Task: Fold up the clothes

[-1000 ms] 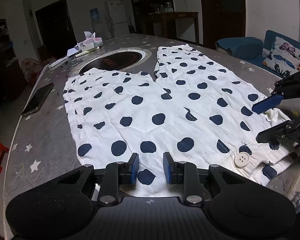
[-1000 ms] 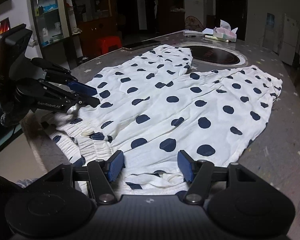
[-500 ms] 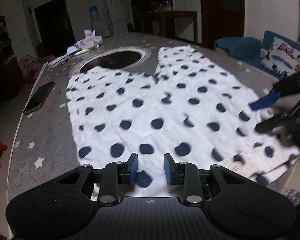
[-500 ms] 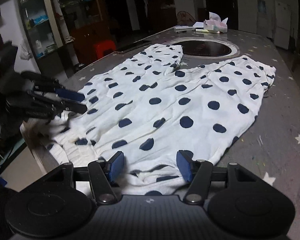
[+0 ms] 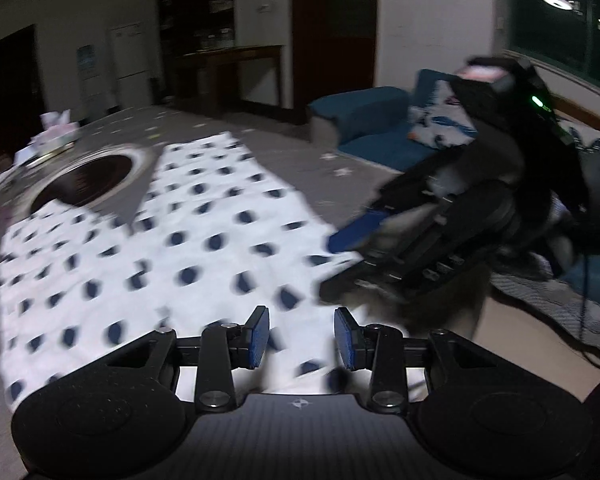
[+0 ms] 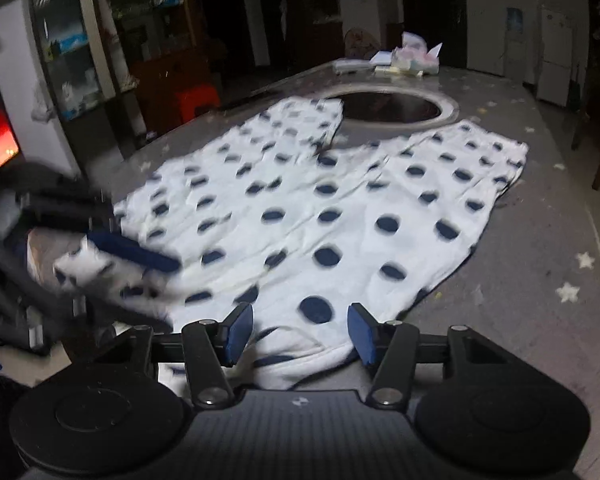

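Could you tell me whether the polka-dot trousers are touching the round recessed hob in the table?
Apart: the right wrist view shows grey tabletop between the trousers and the hob's rim.

We see soft, crinkled white cloth shorts with navy dots on a matt grey table, and matt black plastic grippers with smooth blue pads.
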Tool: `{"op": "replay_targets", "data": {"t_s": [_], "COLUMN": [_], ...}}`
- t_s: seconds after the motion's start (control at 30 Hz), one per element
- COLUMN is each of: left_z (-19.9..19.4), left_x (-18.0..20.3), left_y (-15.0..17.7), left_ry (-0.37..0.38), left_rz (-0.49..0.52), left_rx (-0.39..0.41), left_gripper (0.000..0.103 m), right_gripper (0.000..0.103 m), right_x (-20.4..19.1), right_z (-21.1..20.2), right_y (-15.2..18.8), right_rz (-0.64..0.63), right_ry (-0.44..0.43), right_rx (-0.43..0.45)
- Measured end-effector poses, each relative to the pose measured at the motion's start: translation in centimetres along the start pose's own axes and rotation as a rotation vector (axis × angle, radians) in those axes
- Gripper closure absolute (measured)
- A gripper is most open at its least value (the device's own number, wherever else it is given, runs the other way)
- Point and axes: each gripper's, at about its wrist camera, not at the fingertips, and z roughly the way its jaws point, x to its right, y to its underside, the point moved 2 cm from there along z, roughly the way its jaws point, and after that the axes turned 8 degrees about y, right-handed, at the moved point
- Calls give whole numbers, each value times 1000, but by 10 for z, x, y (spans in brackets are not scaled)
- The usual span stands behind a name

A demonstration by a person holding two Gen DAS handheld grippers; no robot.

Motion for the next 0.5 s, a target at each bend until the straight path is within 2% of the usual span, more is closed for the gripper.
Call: {"op": "replay_targets", "data": {"t_s": [0.2, 0.37, 0.5], "left_z": [24, 40, 45], "left_x": [22, 25, 22], "left_y": [-5, -3, -1], "left_ry": [55, 48, 64], "left_rz": [25, 18, -10], "left_rx": [-31, -72, -92], "left_gripper": [62, 64, 75], "right_gripper": [50, 54, 61], "right_x": [41, 83, 115], "right_z": [-3, 21, 47], "right_y": [-25, -46, -63], "right_rz": [50, 144, 241], "right_ry": [95, 156, 193], "right_rx": [41, 33, 27]}}
